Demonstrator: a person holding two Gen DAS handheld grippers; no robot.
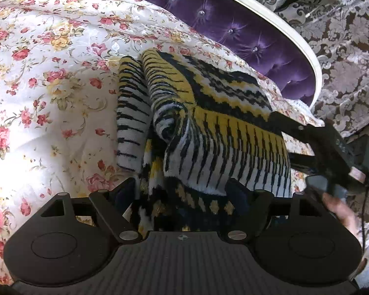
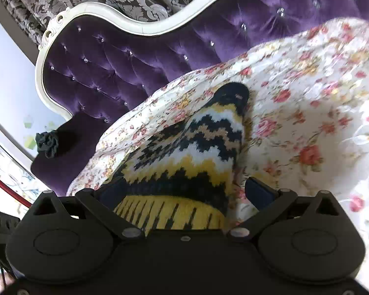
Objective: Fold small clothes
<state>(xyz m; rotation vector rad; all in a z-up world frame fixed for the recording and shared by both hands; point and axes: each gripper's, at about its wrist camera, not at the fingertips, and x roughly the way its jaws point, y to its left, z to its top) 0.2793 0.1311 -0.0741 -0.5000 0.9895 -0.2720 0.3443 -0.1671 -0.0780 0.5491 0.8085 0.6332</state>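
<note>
The yellow, black and white sweater (image 1: 209, 127) lies bunched on the floral bed cover (image 1: 49, 73), near the purple headboard (image 1: 233, 24). The left hand-held gripper (image 1: 182, 191) grips the sweater's near edge. The right hand-held gripper (image 2: 182, 191) stands wide over the sweater, its pads clear of the knit.

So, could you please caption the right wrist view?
Open right tool straddling a yellow-black knit garment on a floral bedspread.

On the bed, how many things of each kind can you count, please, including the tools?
Knitted garment: 1, the yellow, black and white sweater
Bedspread: 1, the floral bedspread
Headboard: 1, the purple tufted headboard
Grippers: 2, the left gripper and the right gripper
Total: 5
</note>
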